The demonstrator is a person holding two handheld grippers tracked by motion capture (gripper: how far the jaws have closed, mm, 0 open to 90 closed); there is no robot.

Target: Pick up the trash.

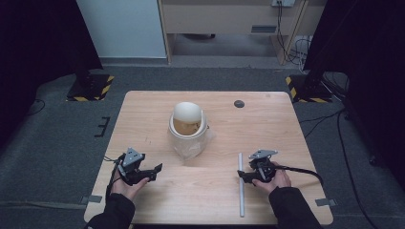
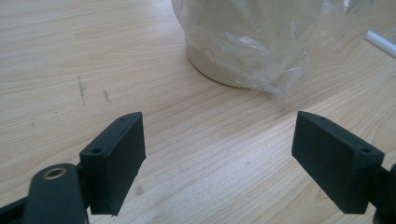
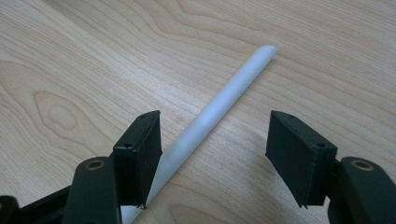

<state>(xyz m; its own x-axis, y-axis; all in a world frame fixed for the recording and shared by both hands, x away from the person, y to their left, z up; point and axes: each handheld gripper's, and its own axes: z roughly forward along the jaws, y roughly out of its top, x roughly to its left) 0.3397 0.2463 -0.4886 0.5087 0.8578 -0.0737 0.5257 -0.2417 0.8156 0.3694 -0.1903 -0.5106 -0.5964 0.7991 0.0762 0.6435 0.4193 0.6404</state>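
Your right gripper (image 3: 212,154) sat low over the white straw (image 3: 210,116), jaws part-open with the straw lying between them, close against one jaw and not yet pinched by both. That straw (image 1: 241,183) lay flat on the wooden table (image 1: 200,200), near its front edge and just beside your right hand (image 1: 274,180). Your left gripper (image 2: 217,156) stood wide open and held nothing, pointing toward the cup (image 1: 187,126) in its clear plastic bag (image 2: 261,46) at mid-table.

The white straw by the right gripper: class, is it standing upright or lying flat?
Lying flat. The white straw rests lengthwise on the wooden table, and the right gripper straddles it with open jaws.
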